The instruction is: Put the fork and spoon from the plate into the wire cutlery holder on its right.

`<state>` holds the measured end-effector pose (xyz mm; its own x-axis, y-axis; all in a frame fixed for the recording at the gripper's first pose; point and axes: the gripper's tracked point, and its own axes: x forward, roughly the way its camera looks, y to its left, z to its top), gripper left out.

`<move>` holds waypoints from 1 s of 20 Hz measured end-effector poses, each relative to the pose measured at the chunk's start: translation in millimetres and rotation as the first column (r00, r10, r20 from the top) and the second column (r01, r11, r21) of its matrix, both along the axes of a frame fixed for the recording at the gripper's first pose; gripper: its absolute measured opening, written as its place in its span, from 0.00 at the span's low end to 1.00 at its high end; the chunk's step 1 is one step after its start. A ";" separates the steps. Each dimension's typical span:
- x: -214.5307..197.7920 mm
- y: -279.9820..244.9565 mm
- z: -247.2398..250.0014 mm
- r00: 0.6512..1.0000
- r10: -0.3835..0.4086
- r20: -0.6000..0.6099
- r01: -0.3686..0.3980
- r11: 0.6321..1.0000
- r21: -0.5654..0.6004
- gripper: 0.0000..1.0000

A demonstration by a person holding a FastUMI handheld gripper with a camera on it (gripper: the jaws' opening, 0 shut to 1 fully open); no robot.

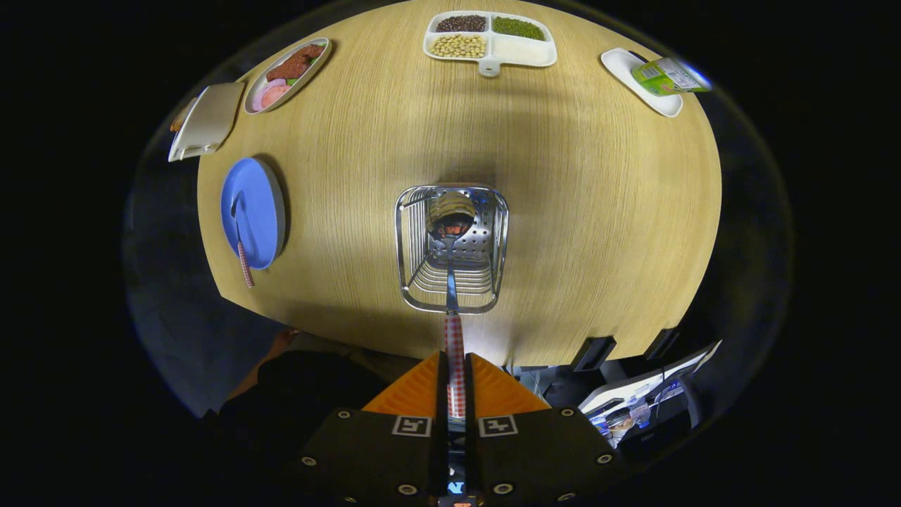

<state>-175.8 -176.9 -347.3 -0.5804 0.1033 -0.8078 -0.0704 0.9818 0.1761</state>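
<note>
Lowering a held utensil into the wire holder, with one more left on the plate.

The round pale wooden table [577, 211] spans the frame; at its centre, just ahead of the fingers, stands the chrome wire cutlery holder [452, 246], seen from above. Left of centre lies the round blue plate [253, 211] with a red-checked-handled utensil [241, 243] on it, handle over the rim; whether fork or spoon I cannot tell. The gripper [456, 380] at bottom centre has its fingers pressed narrow on the checked handle of a metal spoon [454, 282] whose bowl hangs inside the holder. To finish well, I judge: hold the handle upright, sink the bowl onto the perforated floor, and only then part the fingers, so it neither catches the rim nor tips out.
</note>
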 end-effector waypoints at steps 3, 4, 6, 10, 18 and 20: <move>9.8 4.4 -4.1 1.000 -0.016 0.011 0.016 1.000 -0.002 0.12; 13.9 2.9 -3.2 1.000 -0.016 0.027 0.016 1.000 0.000 0.13; 25.5 3.8 -0.4 0.997 -0.031 0.069 0.031 1.000 0.003 0.14; 48.3 9.8 11.8 0.977 -0.081 0.198 0.079 0.997 0.017 0.25; 67.0 75.6 40.5 0.907 -0.159 0.389 0.105 0.982 0.158 0.62; 68.6 96.1 44.9 0.887 -0.121 0.446 0.047 0.984 0.172 0.80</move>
<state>-107.2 -80.8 -302.4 -0.1390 0.2776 -0.9506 -0.0968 0.9515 0.2920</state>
